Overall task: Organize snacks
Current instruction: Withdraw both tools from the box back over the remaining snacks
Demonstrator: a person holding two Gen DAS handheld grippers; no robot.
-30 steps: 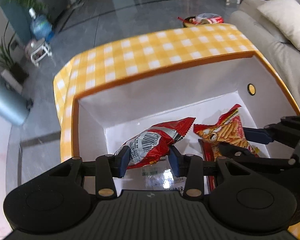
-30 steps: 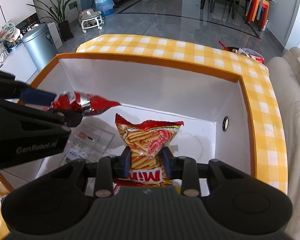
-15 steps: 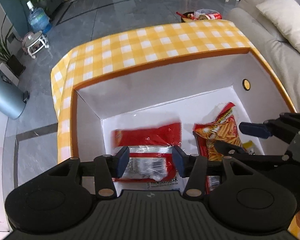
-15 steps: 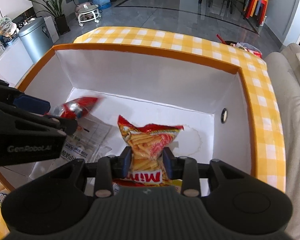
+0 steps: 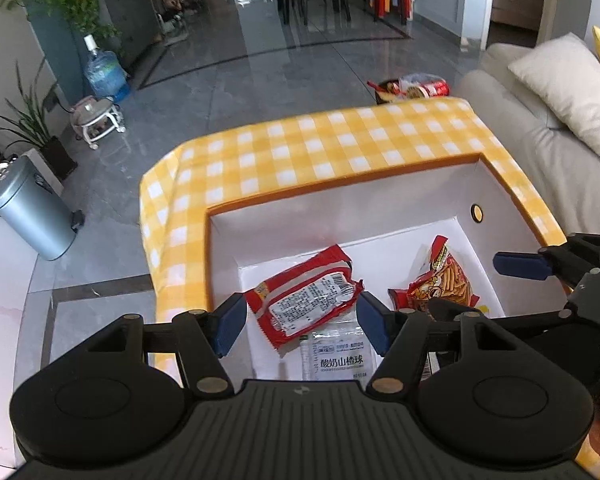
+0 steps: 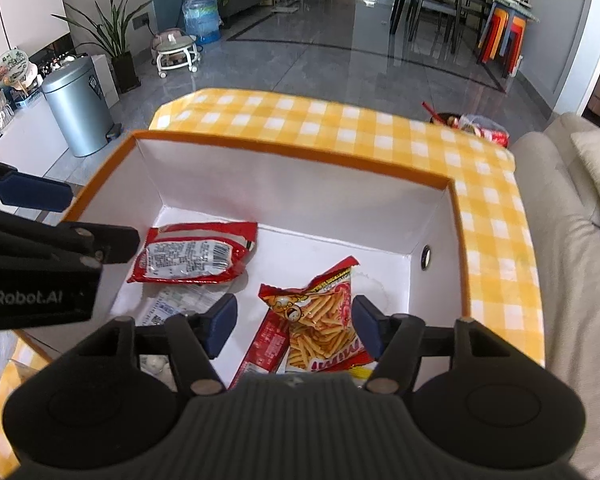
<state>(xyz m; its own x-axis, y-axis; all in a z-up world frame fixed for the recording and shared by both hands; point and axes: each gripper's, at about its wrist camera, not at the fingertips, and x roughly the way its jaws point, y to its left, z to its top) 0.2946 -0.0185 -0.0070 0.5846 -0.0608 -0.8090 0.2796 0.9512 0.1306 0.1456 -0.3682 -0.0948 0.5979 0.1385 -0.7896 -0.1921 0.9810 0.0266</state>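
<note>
Over the white-lined cardboard box with an orange rim point(image 5: 340, 196), I hold both tongs tilted steeply down, each above the packet beneath it. My left gripper point(image 5: 300, 322), seen from its own camera, has its blue-padded jaws opening, wide and pressing on nothing; in the picture they frame the flat red foil snack packet with a white barcode label point(image 5: 306, 300), which lies on the box floor below them, partly over a clear packet printed with Chinese characters point(image 5: 338, 356). That printing is readable only from the left camera; the right camera shows the same clear packet point(image 6: 180, 304) as a blurred corner behind a finger. My right gripper point(image 6: 292, 330) also has its jaws opening, with the red and orange bag of stick-shaped crisps point(image 6: 324, 316) lying between them in the picture but untouched by either pad. The right camera alone shows a second, narrow red packet point(image 6: 266, 346) tucked against that bag's left edge, and the left gripper's black arm reaching in from the left edge above the red foil packet point(image 6: 192, 256). The left camera in turn shows the right gripper's blue finger point(image 5: 520, 266) jutting in from the right, above the crisp bag point(image 5: 444, 284). The box stands on a yellow and white checked tablecloth point(image 6: 340, 120). A grey metal pedal bin point(image 6: 78, 104) stands on the tiled floor, and a beige sofa point(image 5: 540, 152) flanks the table.
</note>
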